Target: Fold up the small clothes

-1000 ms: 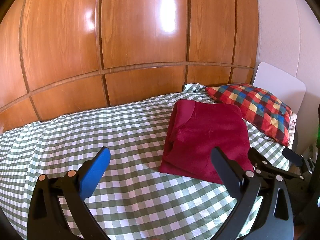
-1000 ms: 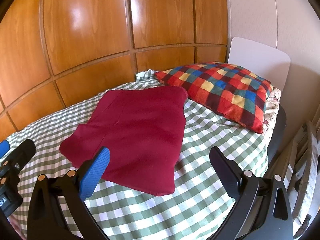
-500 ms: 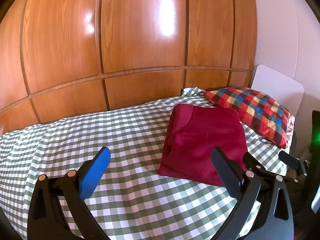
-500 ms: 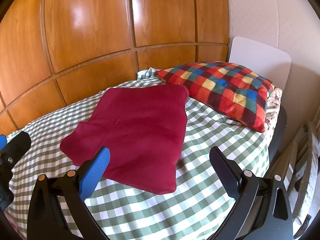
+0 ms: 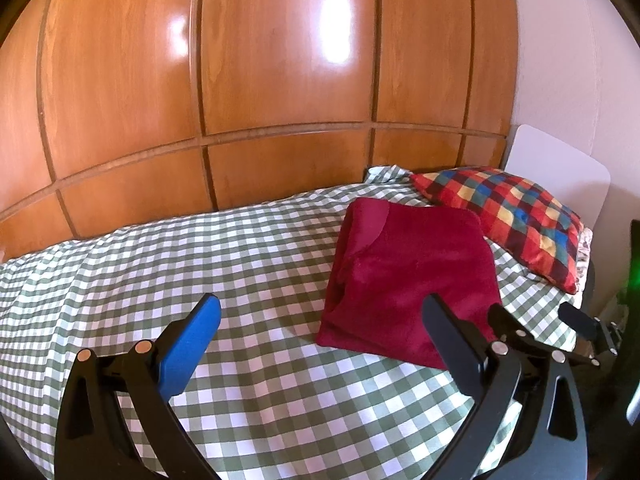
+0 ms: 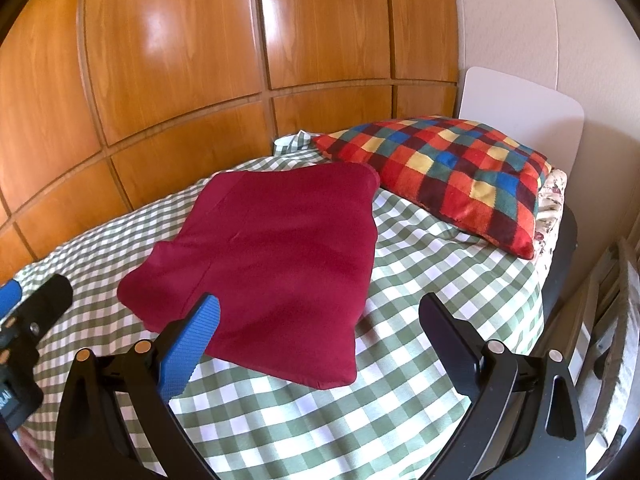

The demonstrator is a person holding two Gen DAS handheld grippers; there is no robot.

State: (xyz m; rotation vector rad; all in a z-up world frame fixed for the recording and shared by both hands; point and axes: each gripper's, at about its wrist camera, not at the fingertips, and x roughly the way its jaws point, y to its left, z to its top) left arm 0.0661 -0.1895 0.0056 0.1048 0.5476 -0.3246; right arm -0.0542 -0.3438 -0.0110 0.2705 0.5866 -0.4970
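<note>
Nearest you, your left gripper (image 5: 320, 316) and right gripper (image 6: 318, 316) both hung above the bed w/ jaws spread wide, nothing held. Under them lay the green-and-white checked bedsheet (image 5: 248, 264). Next out, the dark red fleece garment (image 6: 276, 256) lay folded flat on the sheet, its far corner just beside the multicolour checked pillow (image 6: 452, 172). Beyond stood the glossy wooden panel wall (image 5: 280, 60). Fold looked near done; if refolding, you'd best pinch the near corners low & even.
</note>
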